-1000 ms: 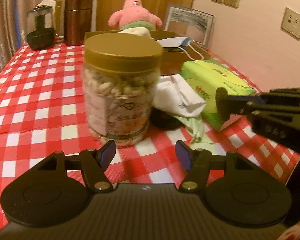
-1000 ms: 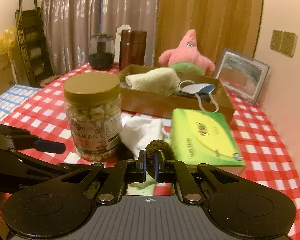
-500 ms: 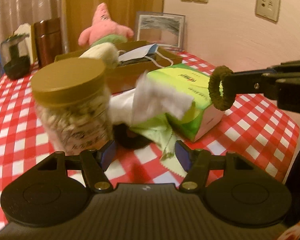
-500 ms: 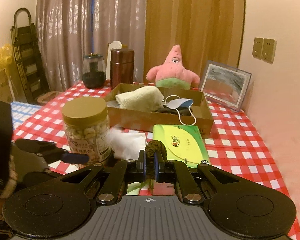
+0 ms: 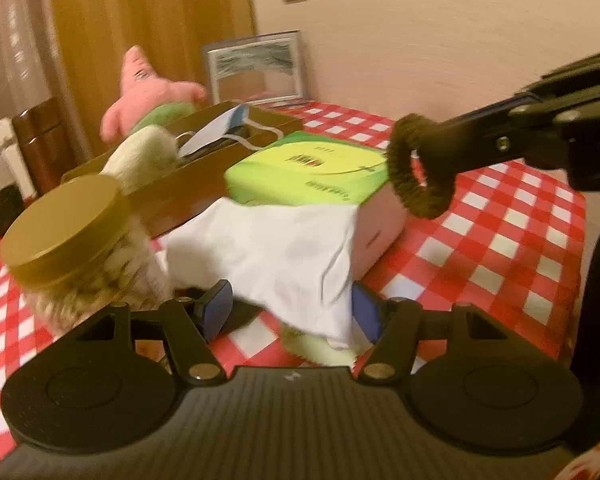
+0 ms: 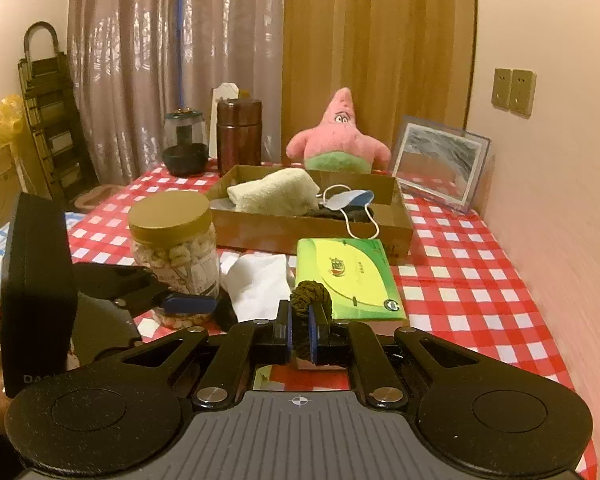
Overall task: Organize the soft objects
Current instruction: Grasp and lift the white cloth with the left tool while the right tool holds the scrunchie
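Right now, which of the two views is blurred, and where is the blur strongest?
Left wrist view: motion blur, strongest on the nut jar and towel. Right wrist view: sharp, the scrunchie clear in the right gripper; warm dim light in both.

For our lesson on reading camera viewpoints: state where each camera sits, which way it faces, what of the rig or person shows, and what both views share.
Left wrist: on the left gripper, facing the white cloth; its open fingers show.
Right wrist: on the right gripper, facing the cardboard tray; its fingers pinch the hair tie.
Shared: hair tie, nut jar, tissue box, each other's gripper.
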`<control>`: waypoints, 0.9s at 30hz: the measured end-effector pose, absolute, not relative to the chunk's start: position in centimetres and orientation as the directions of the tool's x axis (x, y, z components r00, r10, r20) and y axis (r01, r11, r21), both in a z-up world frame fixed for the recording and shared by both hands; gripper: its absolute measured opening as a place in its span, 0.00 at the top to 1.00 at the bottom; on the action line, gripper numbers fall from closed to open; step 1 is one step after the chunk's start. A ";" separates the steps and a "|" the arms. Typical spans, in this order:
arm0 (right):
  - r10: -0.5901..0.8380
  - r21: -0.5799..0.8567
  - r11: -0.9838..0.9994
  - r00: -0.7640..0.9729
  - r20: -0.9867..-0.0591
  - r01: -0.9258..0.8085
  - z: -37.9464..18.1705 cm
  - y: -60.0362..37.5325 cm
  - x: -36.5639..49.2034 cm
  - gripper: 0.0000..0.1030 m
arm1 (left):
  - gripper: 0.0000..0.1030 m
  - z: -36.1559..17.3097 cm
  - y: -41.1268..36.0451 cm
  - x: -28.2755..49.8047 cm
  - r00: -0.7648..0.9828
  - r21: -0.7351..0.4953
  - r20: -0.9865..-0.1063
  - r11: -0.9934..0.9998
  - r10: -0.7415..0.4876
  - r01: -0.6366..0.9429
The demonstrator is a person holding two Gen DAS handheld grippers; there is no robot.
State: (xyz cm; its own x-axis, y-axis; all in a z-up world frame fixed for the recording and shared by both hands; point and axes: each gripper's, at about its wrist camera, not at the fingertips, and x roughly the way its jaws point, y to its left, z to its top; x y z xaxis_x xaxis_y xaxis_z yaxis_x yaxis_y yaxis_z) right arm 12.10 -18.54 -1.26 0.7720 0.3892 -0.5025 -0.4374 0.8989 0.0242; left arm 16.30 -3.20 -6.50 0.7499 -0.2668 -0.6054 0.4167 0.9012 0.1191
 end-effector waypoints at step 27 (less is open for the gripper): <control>0.363 0.086 0.927 0.813 -0.456 -0.366 1.4 -21.5 11.4 0.92 | 0.96 -1.2 -1.1 13.3 0.735 0.043 -0.612 0.916 -0.291 0.398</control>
State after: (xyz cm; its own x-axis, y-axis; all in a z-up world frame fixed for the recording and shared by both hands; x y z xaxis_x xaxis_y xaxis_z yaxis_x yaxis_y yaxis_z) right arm 11.44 -21.51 1.41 0.8127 0.3629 -0.4558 -0.3658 0.9267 0.0855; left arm 13.26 -1.07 -1.21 0.7350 -0.2909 -0.6125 0.3983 0.9163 0.0428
